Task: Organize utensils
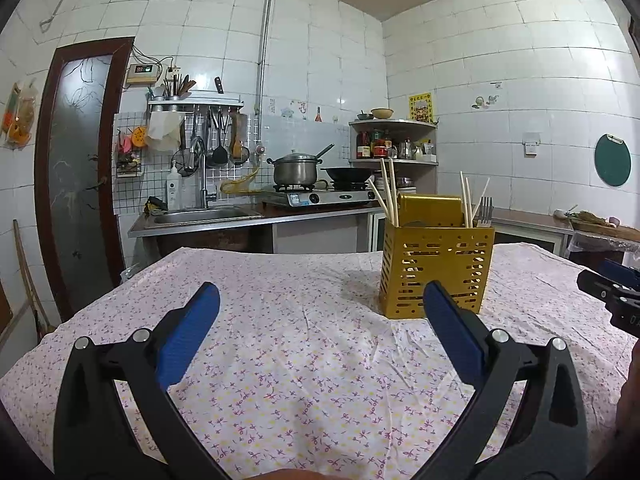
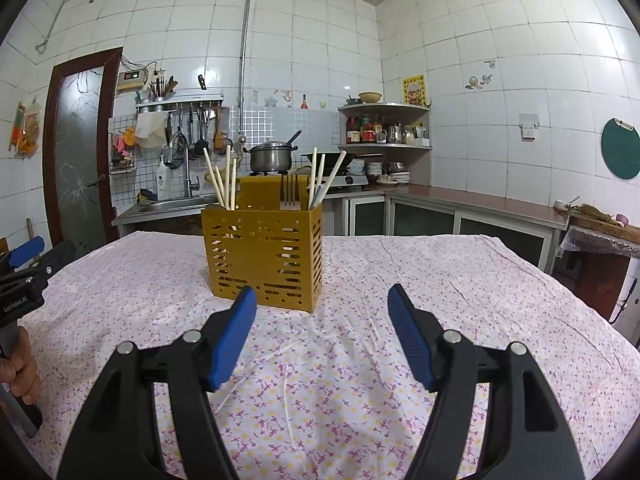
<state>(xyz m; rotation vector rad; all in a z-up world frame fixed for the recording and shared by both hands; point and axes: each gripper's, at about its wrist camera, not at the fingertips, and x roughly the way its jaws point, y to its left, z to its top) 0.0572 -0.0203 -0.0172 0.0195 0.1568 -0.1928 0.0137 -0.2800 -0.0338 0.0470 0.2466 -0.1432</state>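
A yellow perforated utensil holder stands upright on the floral tablecloth; it also shows in the right wrist view. Pale chopsticks stick out of its left side, a metal fork stands in the middle, and more chopsticks lean at its right. In the left wrist view the chopsticks and fork also show. My left gripper is open and empty, short of the holder. My right gripper is open and empty, just in front of the holder.
The table's far edge faces a kitchen counter with a sink, a stove with a pot and a corner shelf. The right gripper shows at the right edge of the left view, the left gripper at the left edge of the right view.
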